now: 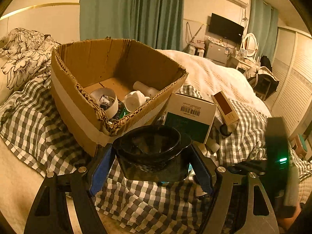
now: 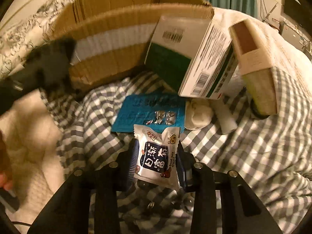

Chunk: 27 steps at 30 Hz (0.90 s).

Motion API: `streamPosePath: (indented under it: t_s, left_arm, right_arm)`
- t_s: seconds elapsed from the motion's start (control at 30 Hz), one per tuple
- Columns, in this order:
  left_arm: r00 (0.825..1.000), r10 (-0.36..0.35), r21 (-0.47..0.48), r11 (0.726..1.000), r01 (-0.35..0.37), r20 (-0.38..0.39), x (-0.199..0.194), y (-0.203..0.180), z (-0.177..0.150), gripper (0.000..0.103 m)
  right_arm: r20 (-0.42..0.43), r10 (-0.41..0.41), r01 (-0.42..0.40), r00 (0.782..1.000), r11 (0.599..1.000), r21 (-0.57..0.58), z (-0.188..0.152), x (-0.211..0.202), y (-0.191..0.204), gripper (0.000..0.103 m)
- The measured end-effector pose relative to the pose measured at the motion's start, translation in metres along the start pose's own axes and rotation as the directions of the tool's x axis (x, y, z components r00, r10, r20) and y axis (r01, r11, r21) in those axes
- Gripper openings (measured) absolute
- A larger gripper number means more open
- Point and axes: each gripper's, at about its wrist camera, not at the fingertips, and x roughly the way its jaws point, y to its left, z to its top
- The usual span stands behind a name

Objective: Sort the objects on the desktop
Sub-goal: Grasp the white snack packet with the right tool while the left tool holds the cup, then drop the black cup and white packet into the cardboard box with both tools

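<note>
Judging by its look, the snack packet point(image 2: 156, 156) between your right gripper point(image 2: 157, 162) fingers is light, soft and slick, a sealed pillow of foil-like film that will crumple and may slide if you pinch only a corner, so take it across its puffed middle, as the blue pads now flank it on both flat sides. Those jaws stand narrow and appear to press on the packet, which sits low over the checked cloth point(image 2: 243, 156), just in front of a blue blister card point(image 2: 140, 113). It is white with a dark blue panel of bold characters and small cartoon figures at the edges. Your left gripper point(image 1: 152, 167) is spread wide around a black plastic container point(image 1: 152, 146), glossy, stiff and thin-walled (probably light, and its smooth sides could slip), with its flared rim towards the camera; the blue pads sit at its flanks and seem to hold it there, just in front of the near corner of the cardboard box point(image 1: 78, 105). That box is open-topped, with a white tape band around it and white items already lying inside. To its right lean a green-and-white carton point(image 1: 190, 115) and a slim brown-and-cream carton point(image 1: 226, 107), both rigid and easy to grip by their flat faces.
</note>
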Motion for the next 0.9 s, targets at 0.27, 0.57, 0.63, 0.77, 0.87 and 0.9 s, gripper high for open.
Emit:
streamPosePath:
  t_s: [0.27,0.57,0.63,0.77,0.87,0.9]
  left_arm:
    - [0.995,-0.040,-0.024,0.999,0.043,0.090,-0.043,0.003,0.021,0.079]
    - [0.965,0.076,-0.097,0.994,-0.053,0.252,-0.058,0.036,0.128,0.079]
    - [0.970,0.072,-0.142,0.989,-0.039,0.233,-0.042,0.048,0.143,0.079]
    - [0.990,0.035,-0.161,0.987,-0.012,0.138,0.002,0.064,0.138,0.081]
    - [0.991,0.046,-0.145,0.989,-0.027,0.129,0.021,0.065,0.133,0.098]
    - [0.989,0.066,-0.141,0.989,-0.046,0.135,0.024,0.065,0.132,0.103]
  right_arm:
    - [0.131,0.018,-0.020,0.991,1.000,0.013,0.014,-0.083,-0.002,0.035]
    - [0.280,0.147,-0.144,0.949,0.989,-0.030,0.115,-0.139,0.010,0.036]
    - [0.325,0.175,-0.174,0.929,0.984,-0.033,0.138,-0.127,0.013,0.039]
    - [0.323,0.160,-0.186,0.933,0.981,0.050,0.162,-0.081,-0.001,0.040]
    - [0.328,0.193,-0.255,0.925,0.954,0.158,0.169,-0.054,-0.020,0.059]
    - [0.355,0.183,-0.262,0.917,0.946,0.190,0.169,-0.051,-0.026,0.081]
